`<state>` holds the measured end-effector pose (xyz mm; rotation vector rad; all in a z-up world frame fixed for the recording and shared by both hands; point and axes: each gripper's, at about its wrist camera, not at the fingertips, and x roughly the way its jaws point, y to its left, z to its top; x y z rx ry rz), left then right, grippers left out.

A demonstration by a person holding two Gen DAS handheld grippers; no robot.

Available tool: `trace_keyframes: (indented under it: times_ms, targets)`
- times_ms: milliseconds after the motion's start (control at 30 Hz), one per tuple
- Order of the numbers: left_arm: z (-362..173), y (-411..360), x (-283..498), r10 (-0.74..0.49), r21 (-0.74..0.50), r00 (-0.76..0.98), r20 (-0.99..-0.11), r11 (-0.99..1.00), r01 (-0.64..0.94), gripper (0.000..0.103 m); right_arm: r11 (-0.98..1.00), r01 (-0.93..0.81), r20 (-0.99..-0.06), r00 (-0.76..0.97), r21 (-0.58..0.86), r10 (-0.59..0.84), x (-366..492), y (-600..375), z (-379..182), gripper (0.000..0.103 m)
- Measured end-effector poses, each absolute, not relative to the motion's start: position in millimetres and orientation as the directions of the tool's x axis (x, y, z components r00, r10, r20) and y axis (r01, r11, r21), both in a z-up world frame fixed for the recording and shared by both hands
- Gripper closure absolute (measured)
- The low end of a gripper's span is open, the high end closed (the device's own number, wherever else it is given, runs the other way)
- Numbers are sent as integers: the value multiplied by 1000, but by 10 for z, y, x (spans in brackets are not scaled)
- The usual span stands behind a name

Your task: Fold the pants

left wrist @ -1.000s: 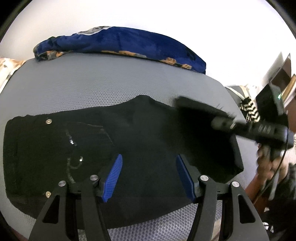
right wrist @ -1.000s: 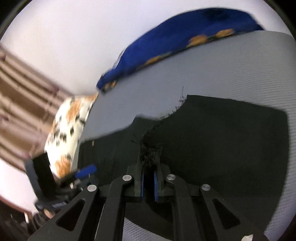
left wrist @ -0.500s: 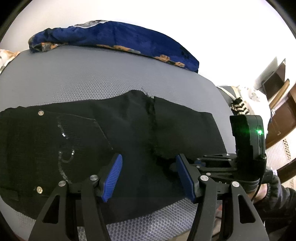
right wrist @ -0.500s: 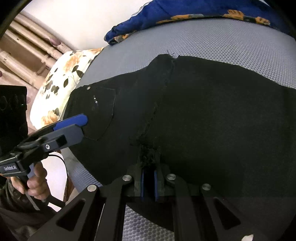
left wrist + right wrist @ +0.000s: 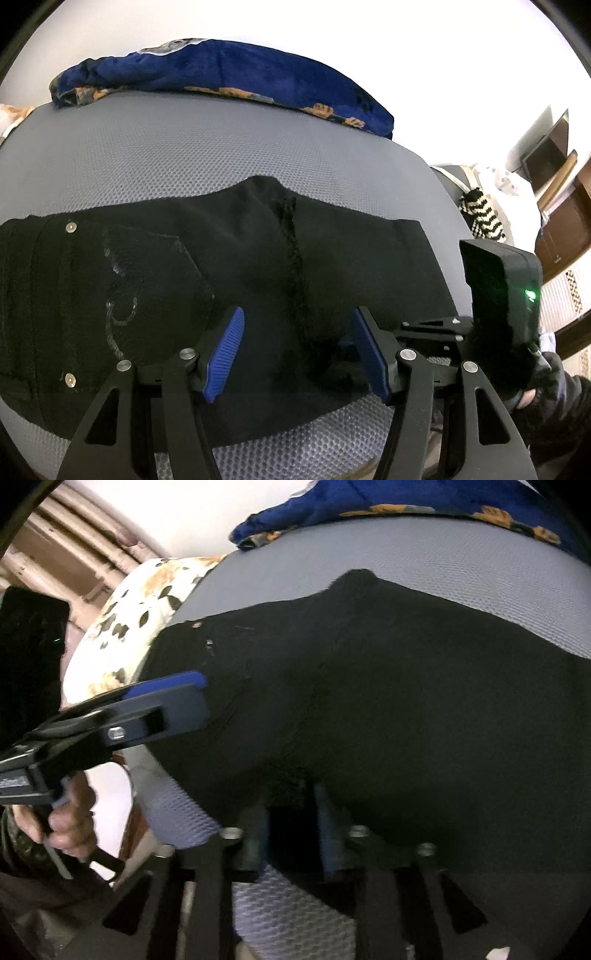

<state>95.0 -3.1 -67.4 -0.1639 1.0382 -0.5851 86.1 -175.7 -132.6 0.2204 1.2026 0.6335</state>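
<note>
Black pants [image 5: 258, 258] lie folded flat on the grey mesh mattress [image 5: 184, 155], waist and rivets to the left. A frayed hem runs down the middle of the top layer. My left gripper [image 5: 297, 354] hovers open over the near edge, blue pads wide apart, nothing held. My right gripper [image 5: 291, 830] sits low at the near edge of the pants [image 5: 406, 701]; its jaws are opening, the frayed hem lies loose between the pads. One left finger [image 5: 166, 705] shows at the left of the right wrist view. The right gripper's body [image 5: 498, 288] shows beside the left finger.
A blue blanket with orange print [image 5: 229, 77] lies along the mattress's far edge. A floral pillow [image 5: 136, 613] sits beyond the waist end. A black-and-white striped item [image 5: 484, 218] and wooden furniture [image 5: 561, 229] stand to the right. The mattress's near edge is just under both grippers.
The right gripper carried the frayed hem across and down onto the pants, laying the leg flat, then its jaws parted. The left gripper stayed open in place.
</note>
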Motion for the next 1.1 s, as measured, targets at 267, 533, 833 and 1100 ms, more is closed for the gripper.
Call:
trace_keyframes:
  times_ms: [267,533,833,1100]
  targets:
    - [-524,-266,1090,-577,-422,371,-728,803,421,42,881,-242,-818,333,407,469,706,-2335,-1046,59]
    - [-770,-767,1064,-623,-466,232,-747,740,485,42,945,1,-872,386,326,300,544,-3112,-1261,60]
    - [-1191,-865,761,-616,-505,70,-785,701,503,42,932,13,-877,344,362,335,314,-3248,-1371,60]
    - [-938,-879,820,-570,-392,216,-793,748,535,42,967,-19,-883,402,255,241,384,-3283,-1212,60]
